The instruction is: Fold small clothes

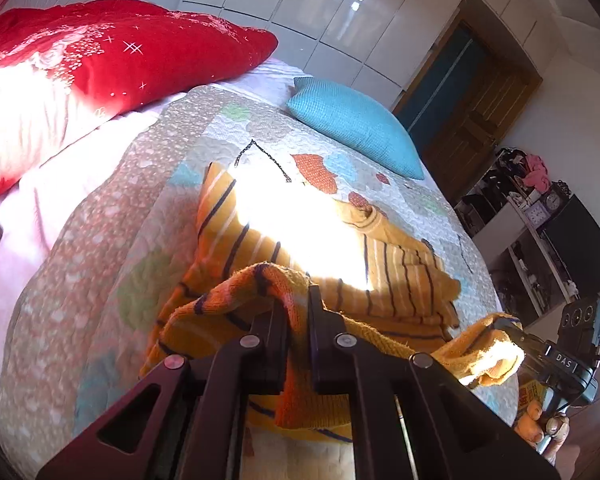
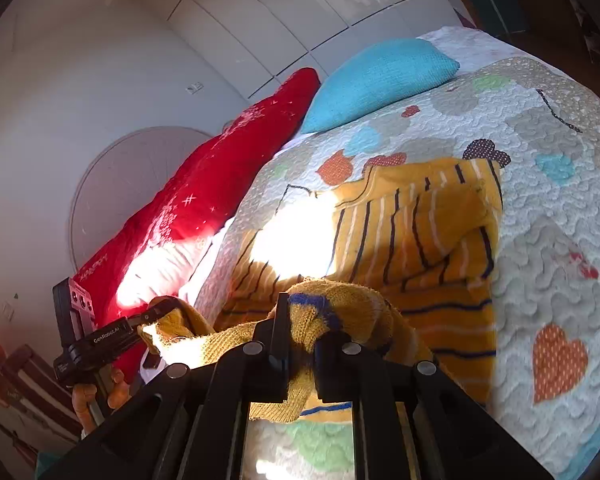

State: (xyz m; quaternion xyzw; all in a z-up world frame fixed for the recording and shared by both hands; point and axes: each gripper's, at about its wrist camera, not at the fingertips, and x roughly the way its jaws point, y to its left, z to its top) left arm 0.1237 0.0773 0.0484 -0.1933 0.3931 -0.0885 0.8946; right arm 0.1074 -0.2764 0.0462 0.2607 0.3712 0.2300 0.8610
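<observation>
A small yellow knit sweater with dark and white stripes (image 1: 396, 276) lies on the quilted bed cover; it also shows in the right wrist view (image 2: 412, 232). My left gripper (image 1: 298, 300) is shut on the sweater's near hem and holds it raised off the bed. My right gripper (image 2: 306, 320) is shut on the other corner of the same hem, also raised. Each gripper shows in the other's view, the right one (image 1: 512, 340) and the left one (image 2: 156, 312), with the hem stretched between them. A bright sun patch washes out the sweater's middle.
A patchwork quilt (image 1: 100, 240) covers the bed. A red pillow (image 1: 112, 52) and a blue cushion (image 1: 356, 120) lie at the head. White wardrobe doors (image 1: 332, 20) stand behind. A shelf with clutter (image 1: 532, 208) and a wooden door (image 1: 472, 112) are to the right.
</observation>
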